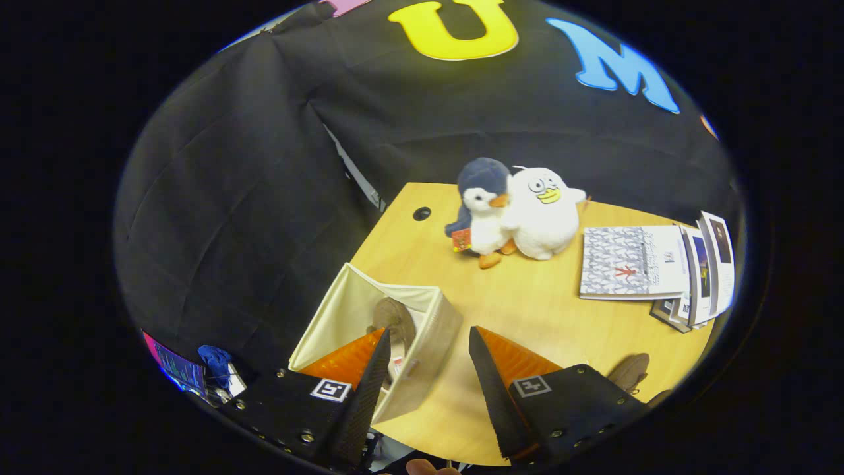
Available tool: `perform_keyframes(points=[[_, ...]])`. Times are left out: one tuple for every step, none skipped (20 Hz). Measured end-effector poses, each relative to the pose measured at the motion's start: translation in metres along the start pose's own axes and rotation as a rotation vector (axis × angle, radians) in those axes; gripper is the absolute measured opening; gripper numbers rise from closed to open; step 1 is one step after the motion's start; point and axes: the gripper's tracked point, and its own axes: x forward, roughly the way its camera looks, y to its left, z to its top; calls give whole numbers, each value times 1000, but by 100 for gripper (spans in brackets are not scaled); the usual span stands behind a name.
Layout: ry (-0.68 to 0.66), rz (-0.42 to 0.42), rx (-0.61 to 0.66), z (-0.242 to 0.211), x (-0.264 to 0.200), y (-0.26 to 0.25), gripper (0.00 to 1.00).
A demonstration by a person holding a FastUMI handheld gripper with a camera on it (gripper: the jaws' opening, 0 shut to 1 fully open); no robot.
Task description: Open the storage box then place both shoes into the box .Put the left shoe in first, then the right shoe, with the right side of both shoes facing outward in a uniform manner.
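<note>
No wording can be read anywhere. The book point(632, 269) lying on the table point(527, 310) has a patterned cover with a small red figure and a white band of print — too small to make out. The booklets point(709, 264) fanned beside it carry tiny lines, equally unreadable. Each finger mount bears a square black-and-white marker point(330, 389) — a coded pattern, not text.

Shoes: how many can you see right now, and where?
2. One shoe sits inside the open storage box, just ahead of the open tongs. The other shoe lies on the table, partly hidden behind the right finger.
</note>
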Motion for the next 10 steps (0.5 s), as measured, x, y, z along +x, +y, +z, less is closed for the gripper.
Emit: perform_keyframes(points=[[-6, -16, 19, -5, -6, -18, 74], [-13, -36, 31, -10, -12, -36, 74], [-19, -59, 44, -16, -24, -51, 74], [-22, -75, 65, -23, -31, -68, 74], [-26, -82, 101, -30, -37, -82, 74], [-38, -81, 144, -34, -43, -94, 74], [-43, -87, 175, -41, -51, -108, 74], [-54, -100, 198, -45, -58, -122, 74], [-68, -112, 213, -49, -64, -137, 74], [-77, -130, 222, -54, -69, -150, 74]])
